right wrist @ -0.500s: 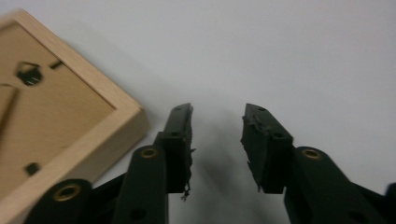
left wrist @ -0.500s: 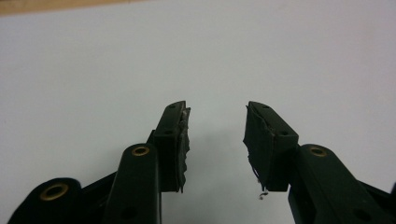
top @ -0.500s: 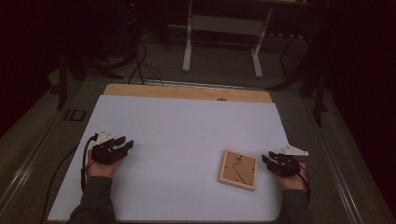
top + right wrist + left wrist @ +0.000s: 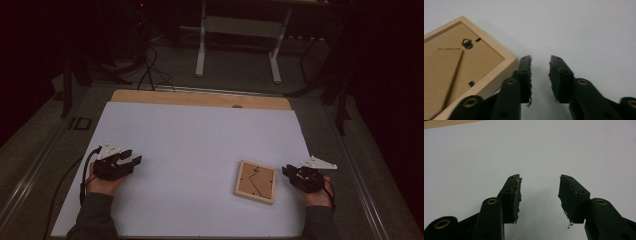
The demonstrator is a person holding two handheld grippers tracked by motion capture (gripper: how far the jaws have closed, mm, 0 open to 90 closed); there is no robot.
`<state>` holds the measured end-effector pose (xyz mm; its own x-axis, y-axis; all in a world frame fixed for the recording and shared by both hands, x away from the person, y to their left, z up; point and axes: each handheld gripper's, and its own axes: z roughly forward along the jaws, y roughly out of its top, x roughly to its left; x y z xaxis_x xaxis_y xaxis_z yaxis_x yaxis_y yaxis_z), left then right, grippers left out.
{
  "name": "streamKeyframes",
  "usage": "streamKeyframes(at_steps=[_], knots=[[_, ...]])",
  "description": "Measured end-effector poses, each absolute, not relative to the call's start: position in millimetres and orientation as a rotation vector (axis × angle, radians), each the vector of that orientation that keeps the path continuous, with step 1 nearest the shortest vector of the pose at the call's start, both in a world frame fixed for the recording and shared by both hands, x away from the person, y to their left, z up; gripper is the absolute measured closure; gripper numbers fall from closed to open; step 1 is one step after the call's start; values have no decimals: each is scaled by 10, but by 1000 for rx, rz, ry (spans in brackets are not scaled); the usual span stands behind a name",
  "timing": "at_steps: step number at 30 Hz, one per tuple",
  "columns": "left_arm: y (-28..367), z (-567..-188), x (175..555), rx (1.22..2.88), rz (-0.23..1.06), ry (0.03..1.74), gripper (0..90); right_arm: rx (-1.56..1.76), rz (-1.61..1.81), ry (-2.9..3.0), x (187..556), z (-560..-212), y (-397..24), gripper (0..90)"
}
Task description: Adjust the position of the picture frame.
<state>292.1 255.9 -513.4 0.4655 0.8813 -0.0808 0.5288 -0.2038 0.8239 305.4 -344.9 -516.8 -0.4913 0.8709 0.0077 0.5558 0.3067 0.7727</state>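
I see the table [image 4: 200, 150] first, its white sheet covering nearly all of it with a strip of bare wood along the far edge. On the right half of that sheet lies the picture frame [image 4: 255, 181], face down, its brown backing board up, a thin stand strut running across it and a small hanger near one edge. It sits flat, turned a little askew to the table's edge. My right gripper [image 4: 290, 172] rests just beside the frame's right side; in the right gripper view [image 4: 540, 61] its jaws stand apart with a narrow gap of bare sheet between them, gripping nothing, and the frame's wooden corner [image 4: 466, 65] lies right against the outer side of the left-hand jaw. My left gripper [image 4: 131, 159] sits well apart from the frame, on the left side of the sheet; in the left gripper view [image 4: 540, 180] its jaws are spread wider, with plain white sheet between them.
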Motion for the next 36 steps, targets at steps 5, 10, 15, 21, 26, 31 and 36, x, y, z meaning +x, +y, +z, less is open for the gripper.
streamKeyframes(at_steps=[5, 10, 15, 21, 26, 31, 36], knots=[[2555, -5124, 2914, 1858, 542, 1186, 510, 1239, 1050, 2190, 3004, -5161, -3417, 899], [2533, -5111, 2903, 1863, 563, 1182, 503, 1216, 1042, 2246, 2949, -5210, -3366, 900], [2522, -5099, 2893, 1857, 573, 1178, 503, 1190, 1044, 2288, 2903, -5235, -3328, 900], [2501, -5092, 2888, 1858, 583, 1173, 503, 1174, 1041, 2331, 2866, -5262, -3287, 900], [2491, -5090, 2886, 1861, 590, 1171, 503, 1173, 1032, 2358, 2817, -5282, -3280, 900], [2479, -5089, 2886, 1862, 595, 1168, 504, 1166, 1025, 2384, 2764, -5300, -3271, 900], [2467, -5087, 2883, 1862, 601, 1166, 504, 1154, 1028, 2399, 2739, -5301, -3252, 900]])
